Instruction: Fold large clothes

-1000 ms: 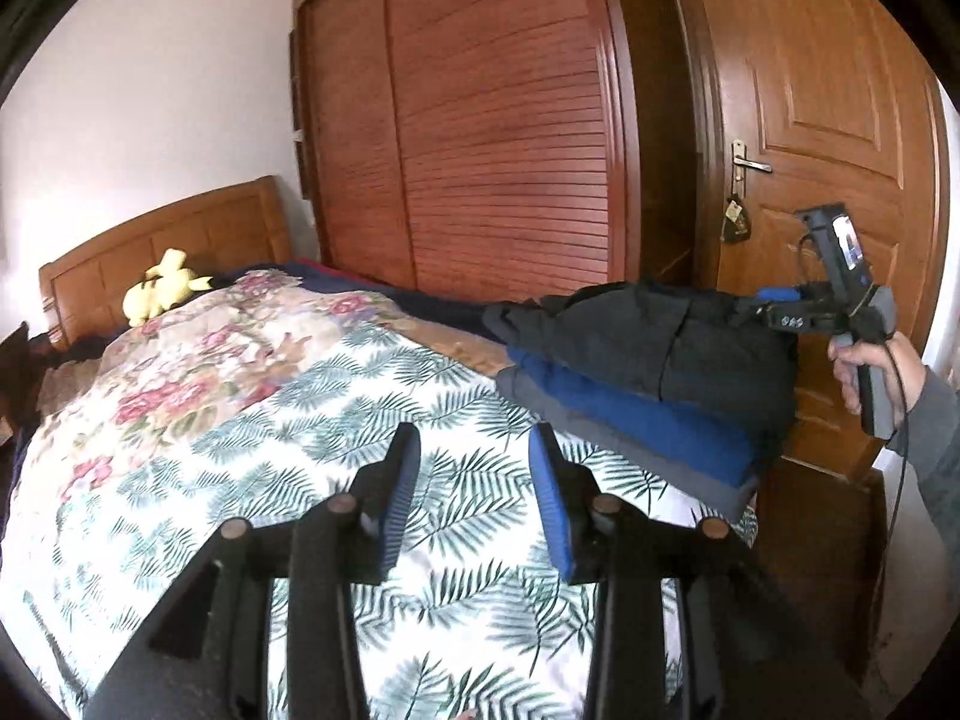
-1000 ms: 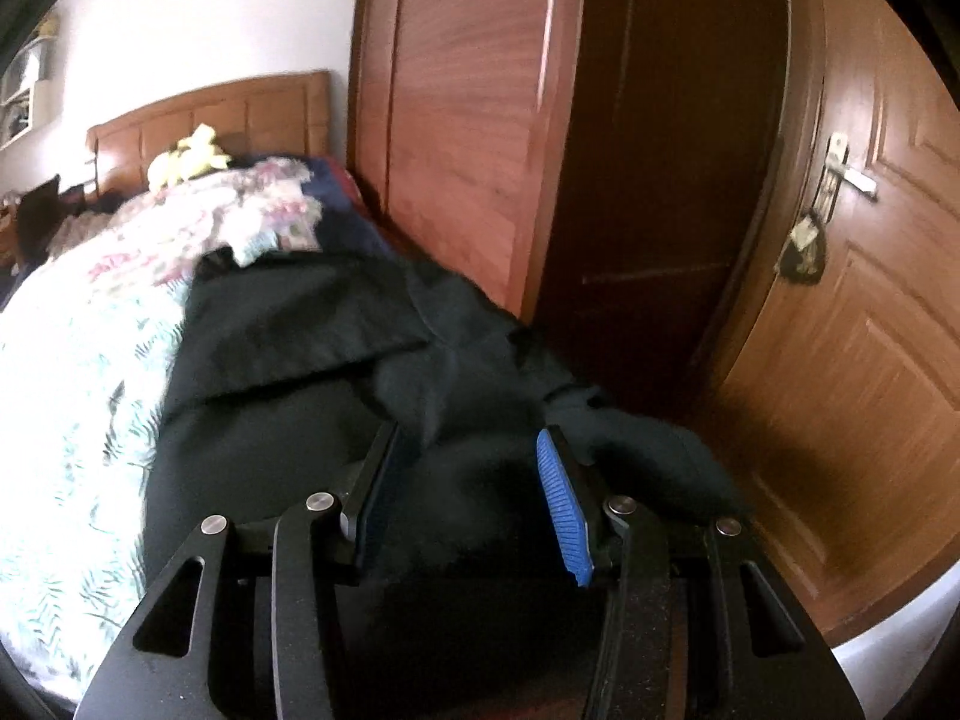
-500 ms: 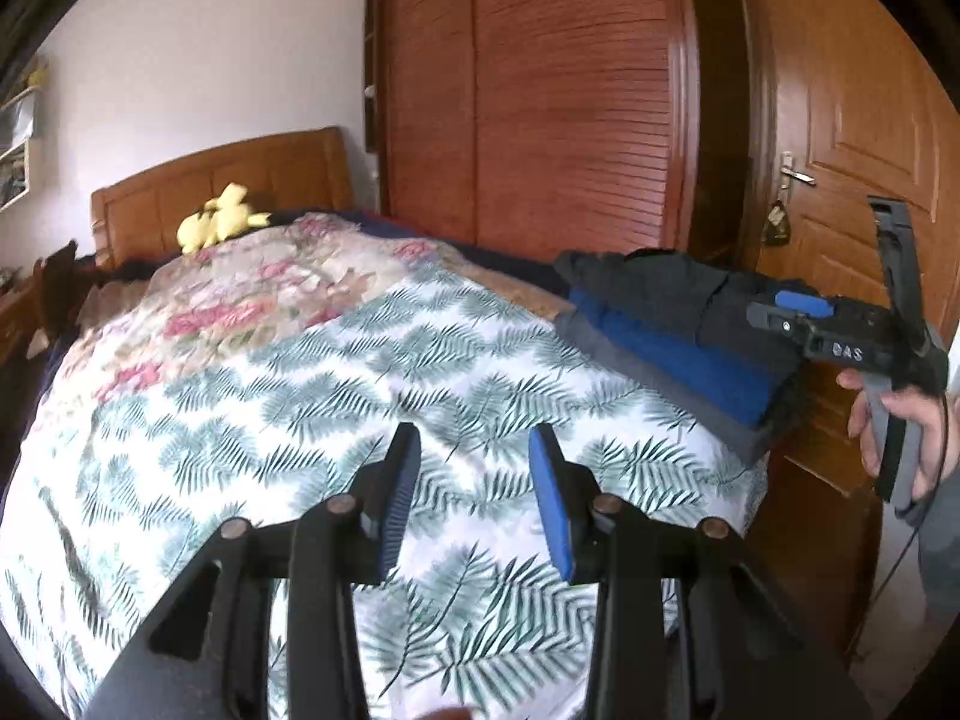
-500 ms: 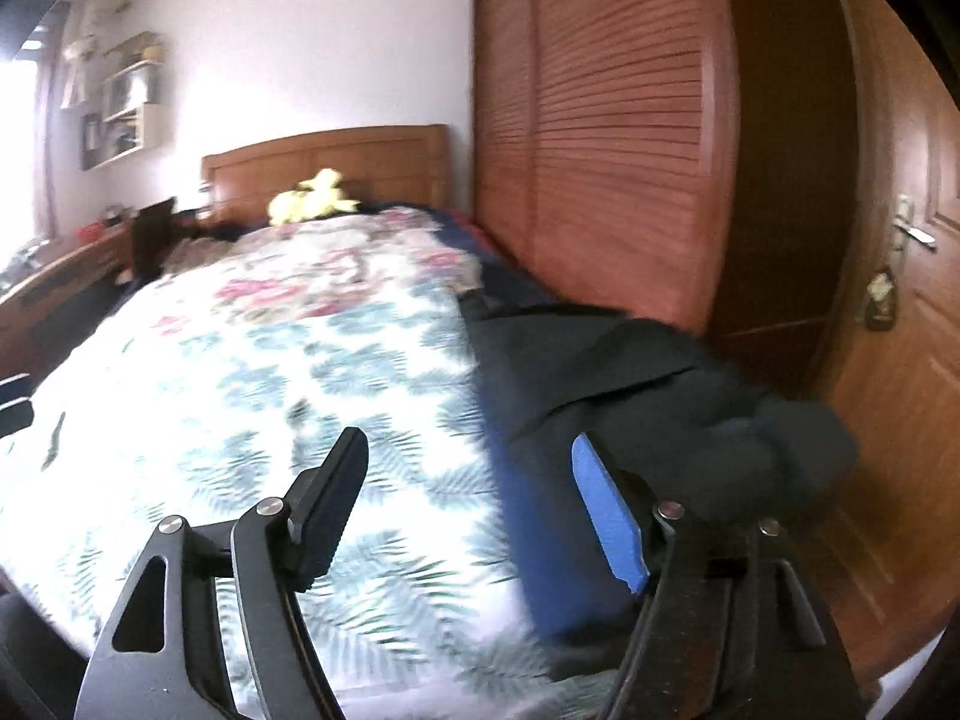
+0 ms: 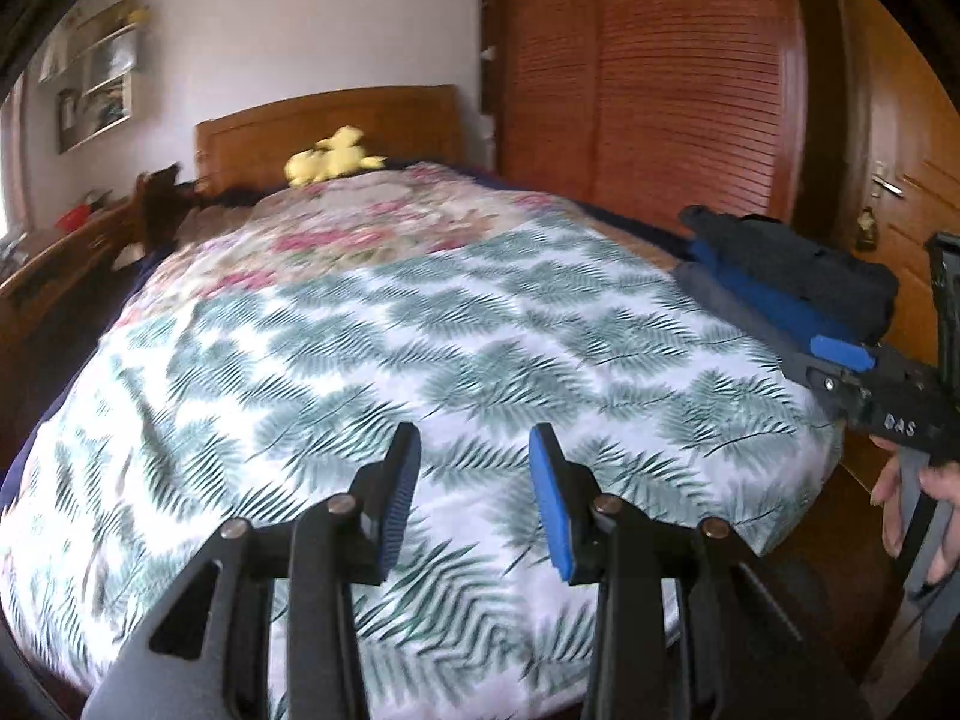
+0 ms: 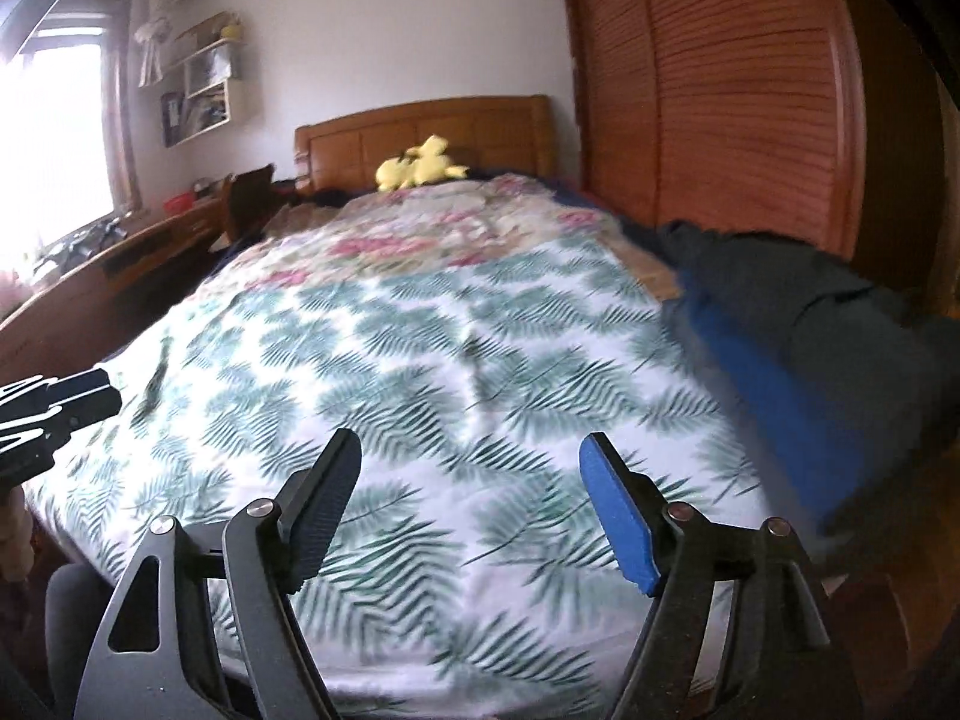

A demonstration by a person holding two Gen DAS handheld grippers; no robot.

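Both grippers empty over the bed, folded stack at the right edge

Left wrist view: the left gripper [image 5: 474, 483] hangs with fingers partly apart and nothing between them, above the quilt [image 5: 420, 324]. The stack [image 5: 792, 276] of folded clothes, black on blue on grey, lies at 2 o'clock at the bed's right edge, by the wardrobe [image 5: 648, 90]. It looks soft, bulky and limp, likely to sag unless taken by a folded edge or from beneath. The right gripper [image 5: 840, 360] sits at 3 o'clock, just in front of the stack.

Right wrist view: the right gripper [image 6: 471, 501] has jaws opening, wide and empty. The stack [image 6: 798, 324] is at 2 o'clock, overhanging the bed's right edge; a nudge outward could tip it. The quilt [image 6: 420, 360] from 10 to 1 o'clock gives wide open room; a desk [image 6: 120, 258] bounds it at 9 o'clock.
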